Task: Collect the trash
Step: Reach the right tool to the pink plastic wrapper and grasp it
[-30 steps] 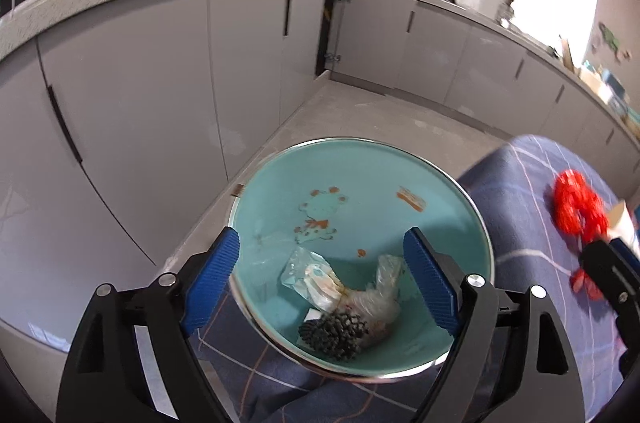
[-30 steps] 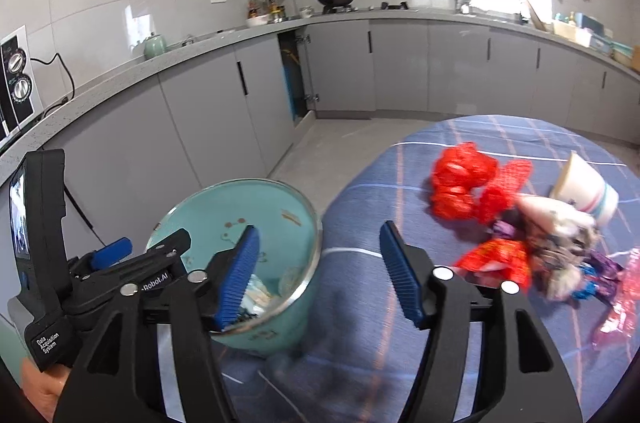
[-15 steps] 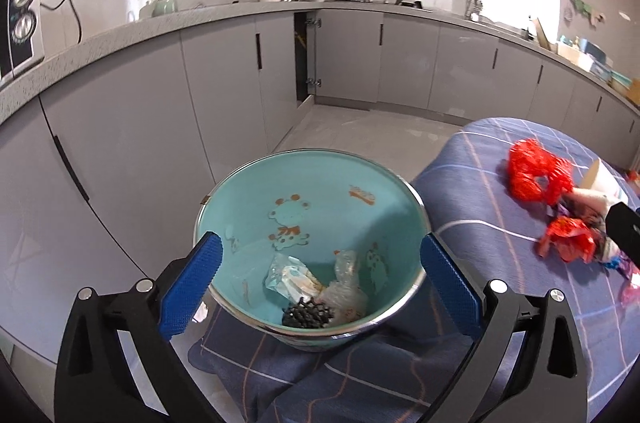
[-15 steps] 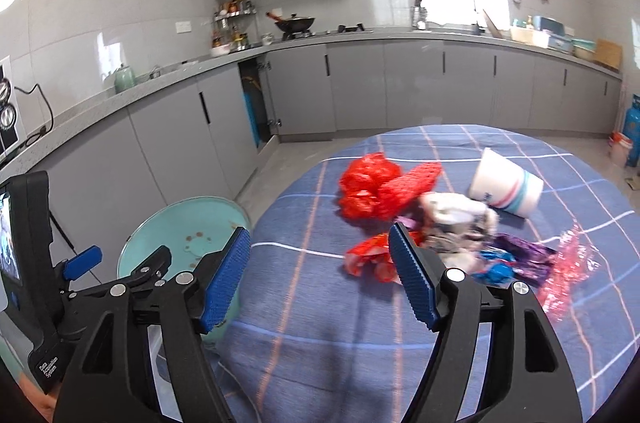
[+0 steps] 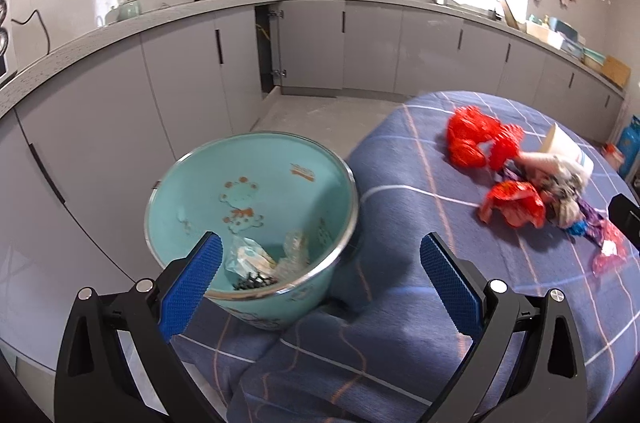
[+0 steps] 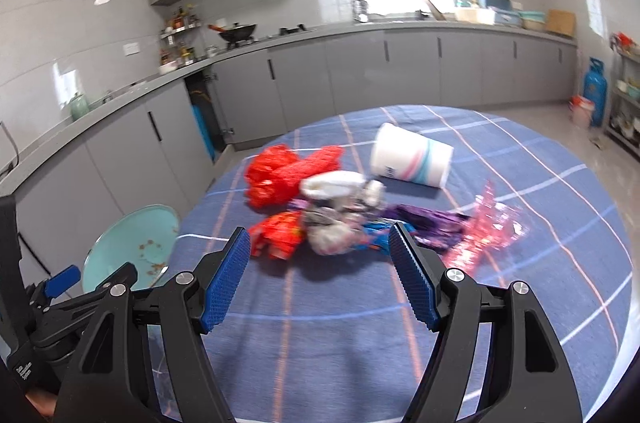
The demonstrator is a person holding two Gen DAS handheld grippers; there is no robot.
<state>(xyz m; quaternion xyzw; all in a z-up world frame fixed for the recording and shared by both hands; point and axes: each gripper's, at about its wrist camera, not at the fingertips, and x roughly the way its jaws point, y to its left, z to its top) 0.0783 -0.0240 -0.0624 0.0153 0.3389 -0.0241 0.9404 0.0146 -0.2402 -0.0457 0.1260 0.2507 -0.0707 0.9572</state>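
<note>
The left gripper (image 5: 320, 279) stands wide apart with nothing between its pads, having just finished opening, above the teal bin (image 5: 256, 207) beside the counter (image 5: 420, 183). The bin holds a few wrappers (image 5: 256, 259). The right gripper (image 6: 320, 275), also apart and empty after opening further, points at the trash pile (image 6: 332, 207) on the counter, near a tipped paper cup (image 6: 412, 159).

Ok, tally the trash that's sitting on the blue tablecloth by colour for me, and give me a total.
Red: 2, the red mesh bag and the red wrapper
White: 2, the paper cup and the crumpled white wad
Grey: 1, the plastic bag
Purple: 1, the purple wrapper
Pink: 1, the pink cellophane
Total: 7, though the pile overlaps and is blurred.
</note>
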